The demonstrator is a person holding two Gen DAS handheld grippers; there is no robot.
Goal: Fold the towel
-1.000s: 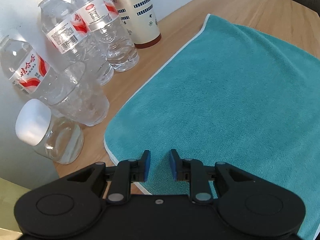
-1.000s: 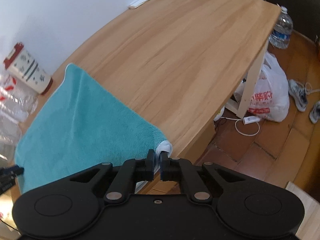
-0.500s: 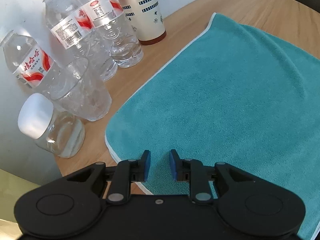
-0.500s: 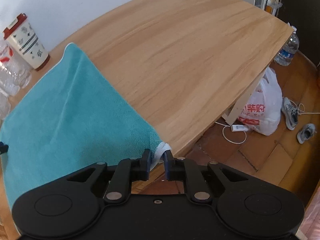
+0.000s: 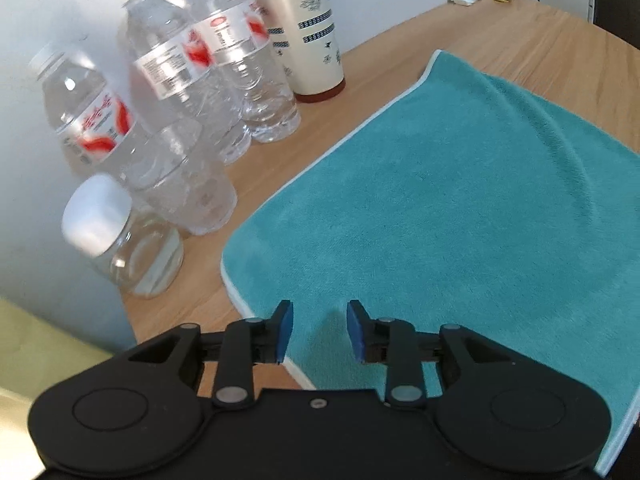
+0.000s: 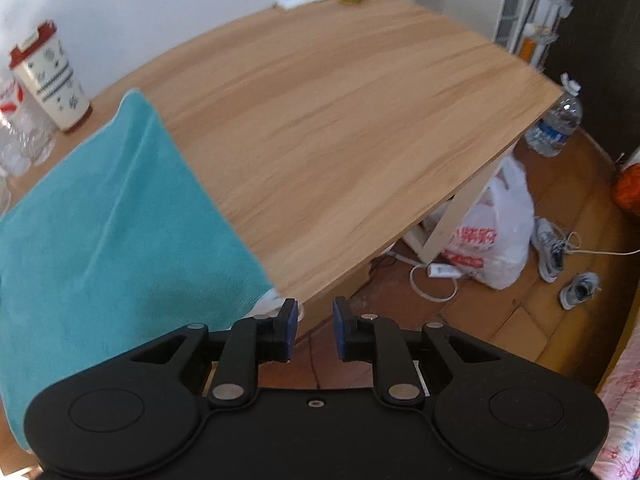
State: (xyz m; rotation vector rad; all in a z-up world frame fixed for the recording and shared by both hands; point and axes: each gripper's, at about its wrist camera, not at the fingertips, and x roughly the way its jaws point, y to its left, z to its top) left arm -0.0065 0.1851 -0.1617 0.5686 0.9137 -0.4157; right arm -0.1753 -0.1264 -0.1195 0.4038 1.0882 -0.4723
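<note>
Wooden table [image 6: 360,128] — teal towel [image 5: 460,208], water bottles [image 5: 192,128], patterned cup [image 5: 308,40].

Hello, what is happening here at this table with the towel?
A person holds two grippers over a teal towel lying flat on a wooden table. The left gripper is open above the towel's near edge. The right gripper is open too, beside the towel's corner at the table edge. Neither holds the towel; no fold is visible. Water bottles stand nearby.

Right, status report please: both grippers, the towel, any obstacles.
Left gripper open over towel corner. Right gripper open, corner beside it. Towel flat, unfolded. Bottles beside left edge.
</note>
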